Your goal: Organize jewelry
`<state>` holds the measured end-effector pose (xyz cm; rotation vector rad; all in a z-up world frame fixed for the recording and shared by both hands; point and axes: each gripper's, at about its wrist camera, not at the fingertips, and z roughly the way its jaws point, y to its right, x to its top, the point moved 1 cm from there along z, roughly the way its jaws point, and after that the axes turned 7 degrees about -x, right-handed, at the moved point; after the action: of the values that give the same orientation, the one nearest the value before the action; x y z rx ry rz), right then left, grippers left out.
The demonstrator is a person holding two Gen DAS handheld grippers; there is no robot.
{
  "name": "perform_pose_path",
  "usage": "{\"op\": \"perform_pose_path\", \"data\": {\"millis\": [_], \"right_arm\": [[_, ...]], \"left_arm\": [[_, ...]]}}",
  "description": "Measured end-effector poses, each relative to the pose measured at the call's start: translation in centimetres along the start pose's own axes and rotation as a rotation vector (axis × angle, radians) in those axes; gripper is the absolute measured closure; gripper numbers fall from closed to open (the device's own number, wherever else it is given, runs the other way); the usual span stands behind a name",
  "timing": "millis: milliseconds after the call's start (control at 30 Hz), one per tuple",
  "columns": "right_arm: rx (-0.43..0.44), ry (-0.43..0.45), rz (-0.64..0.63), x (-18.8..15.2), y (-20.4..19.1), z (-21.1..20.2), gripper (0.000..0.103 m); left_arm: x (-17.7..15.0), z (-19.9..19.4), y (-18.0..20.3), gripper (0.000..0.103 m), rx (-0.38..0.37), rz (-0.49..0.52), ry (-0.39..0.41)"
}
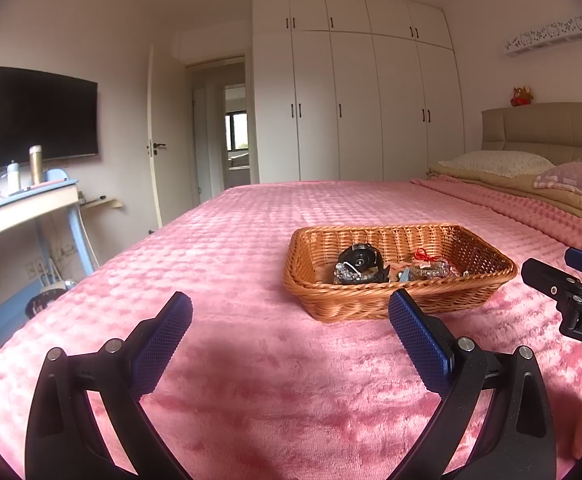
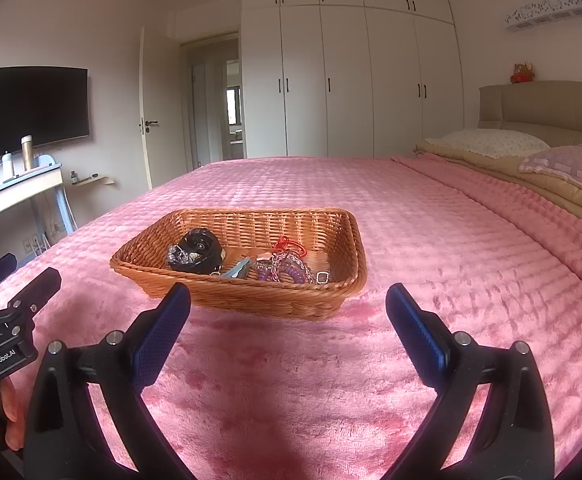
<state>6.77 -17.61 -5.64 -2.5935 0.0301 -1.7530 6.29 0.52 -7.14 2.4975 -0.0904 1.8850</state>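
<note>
From the left wrist camera, I see my left gripper [image 1: 290, 316] with its jaws spread wide and empty, low over the pink bedspread [image 1: 251, 360]. The wicker basket [image 1: 371, 304] sits on the bed just ahead and to the right, holding the jewelry [image 1: 395, 268] in a tangle — a dark round piece, beads, a red cord.

From the right wrist camera, my right gripper [image 2: 288, 312] is likewise wide open with nothing in it, the basket ahead and left. I'd send one gripper in, pinch a single strand — not the heap — and lift slowly so chains don't drag neighbours along.
</note>
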Motion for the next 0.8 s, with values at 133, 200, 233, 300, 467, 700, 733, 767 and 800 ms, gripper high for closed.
{"op": "perform_pose_path", "data": {"millis": [133,200,233,300,467,700,733,767,800], "right_arm": [[0.001,-0.003,0.001,-0.03,-0.01,0.13,0.009],[0.001,-0.003,0.002,-0.03,-0.01,0.15,0.009],[0.001,-0.004,0.001,-0.03,-0.01,0.16,0.009],[0.004,-0.004,0.000,-0.04,0.00,0.16,0.009],[0.005,-0.004,0.000,-0.02,-0.03,0.16,0.009],[0.005,-0.004,-0.002,-0.01,-0.04,0.16,0.009],[0.005,-0.004,-0.002,-0.01,-0.05,0.16,0.009],[0.005,-0.005,-0.001,-0.01,-0.05,0.15,0.009],[0.005,-0.005,-0.001,-0.01,-0.05,0.17,0.009]], "left_arm": [[-0.01,-0.05,0.03,0.008,0.000,0.002,0.002],[-0.03,-0.02,0.07,0.008,-0.002,0.006,0.002],[-0.05,-0.01,0.09,0.008,-0.002,0.007,0.003],[-0.06,0.00,0.10,0.008,-0.002,0.007,0.003],[-0.06,0.07,0.09,0.008,0.000,0.007,-0.001],[-0.03,0.05,0.14,0.008,-0.001,0.007,-0.001],[-0.03,0.05,0.13,0.008,-0.001,0.007,-0.001],[-0.04,0.04,0.14,0.008,0.000,0.008,-0.001],[-0.03,0.05,0.13,0.008,0.000,0.008,-0.001]]}}
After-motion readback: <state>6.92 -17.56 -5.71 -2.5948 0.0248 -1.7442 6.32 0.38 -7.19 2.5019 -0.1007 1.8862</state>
